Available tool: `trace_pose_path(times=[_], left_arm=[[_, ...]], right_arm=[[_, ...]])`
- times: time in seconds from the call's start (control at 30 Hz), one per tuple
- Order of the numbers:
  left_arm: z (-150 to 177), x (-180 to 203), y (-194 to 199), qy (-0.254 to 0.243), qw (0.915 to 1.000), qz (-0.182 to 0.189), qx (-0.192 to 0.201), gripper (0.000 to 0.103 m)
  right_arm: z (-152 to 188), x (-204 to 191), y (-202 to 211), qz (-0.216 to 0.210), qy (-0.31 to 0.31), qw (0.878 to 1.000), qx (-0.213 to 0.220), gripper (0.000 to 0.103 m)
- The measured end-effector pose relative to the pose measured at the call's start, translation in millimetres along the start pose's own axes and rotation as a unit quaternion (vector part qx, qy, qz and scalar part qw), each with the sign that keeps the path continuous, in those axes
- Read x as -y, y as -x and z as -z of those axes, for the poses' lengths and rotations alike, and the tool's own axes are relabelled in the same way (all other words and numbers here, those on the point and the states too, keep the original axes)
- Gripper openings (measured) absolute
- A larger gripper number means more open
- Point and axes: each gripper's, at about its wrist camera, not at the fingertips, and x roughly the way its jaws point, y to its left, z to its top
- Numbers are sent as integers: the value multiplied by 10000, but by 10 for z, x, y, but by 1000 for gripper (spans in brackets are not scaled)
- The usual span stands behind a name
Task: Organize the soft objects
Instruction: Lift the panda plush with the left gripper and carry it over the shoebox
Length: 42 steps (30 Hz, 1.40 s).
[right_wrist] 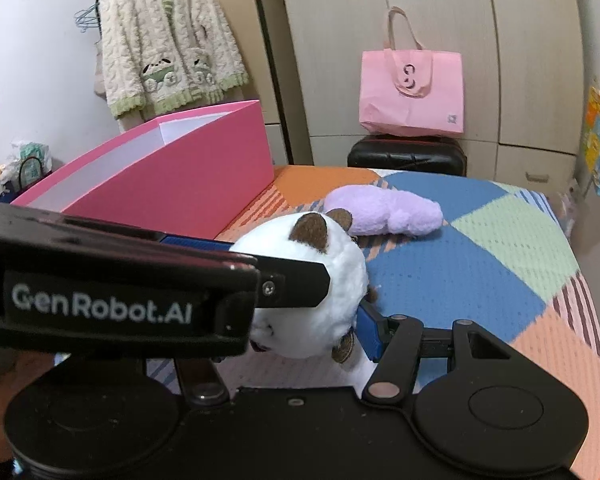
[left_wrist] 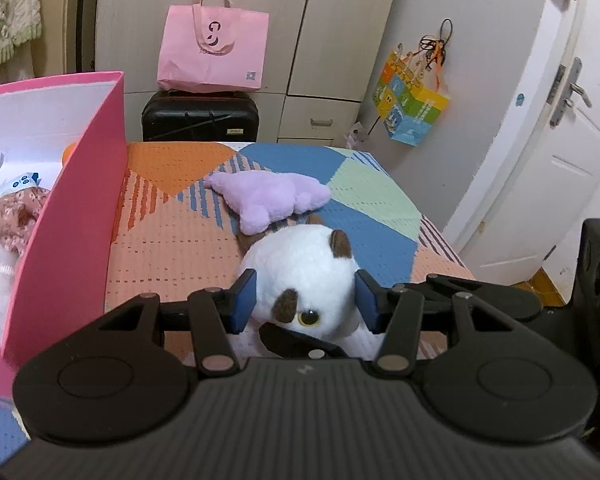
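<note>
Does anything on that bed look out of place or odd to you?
Nothing looks damaged or spilled. The purple plush lies loose on the bedspread, outside the pink box that already holds soft things. The white cat plush is squeezed between the left gripper pads, with the right gripper at it too.

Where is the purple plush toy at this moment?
The purple plush toy lies on the patchwork bed cover, just beyond the white cat plush that the left gripper holds. The pink box stands to its left.
</note>
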Motion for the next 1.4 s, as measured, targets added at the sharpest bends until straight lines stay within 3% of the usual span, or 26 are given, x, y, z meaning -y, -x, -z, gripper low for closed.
trace_pose_path(times=[0.4, 0.73, 0.97, 1.4], left_arm=[[221, 119, 234, -227, 9995, 201, -97, 52], [359, 137, 438, -284, 9990, 293, -173, 52], [392, 119, 692, -350, 9987, 357, -59, 52], [300, -39, 1286, -398, 9973, 413, 463, 52]], right_arm=[[149, -223, 266, 303, 163, 9993, -143, 65], [258, -298, 424, 189, -31, 9995, -259, 65], [241, -345, 586, -220, -197, 9987, -420, 66], [-57, -813, 880, -418, 545, 9970, -364, 66]])
